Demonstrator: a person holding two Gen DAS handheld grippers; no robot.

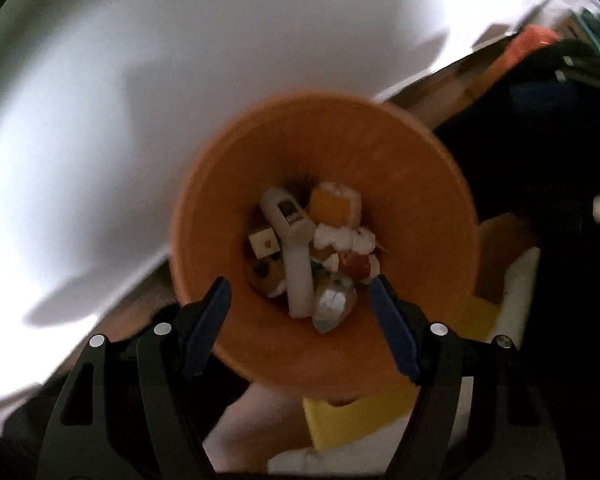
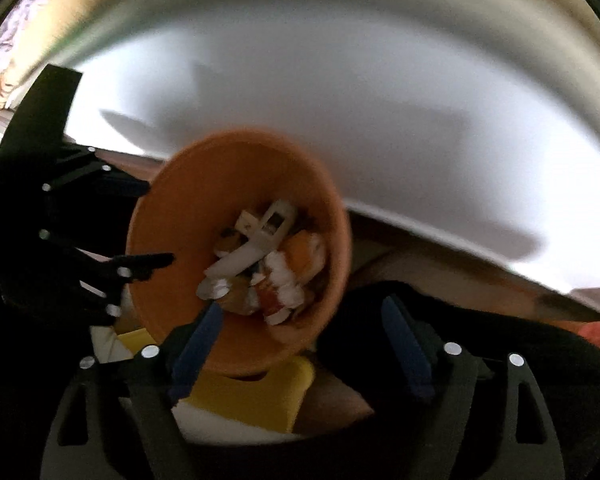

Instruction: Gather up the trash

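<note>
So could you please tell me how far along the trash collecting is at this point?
Done: the orange bin already holds a pile of trash, including a white tube, crumpled foil and paper scraps. In hand: nothing; the left tool and the right tool are both open and empty above the bin. Left: the white table shows no trash in these blurred views, so little seems to remain.

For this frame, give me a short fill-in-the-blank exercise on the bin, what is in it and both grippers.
1. The bin holding the trash is coloured ____.
2. The long white tube lies ____ the bin.
3. The left gripper has its jaws ____, nothing pinched between them.
4. Under the bin's near edge, beside the right gripper, sits a ____ block.

Missing words: orange; inside; open; yellow
</note>
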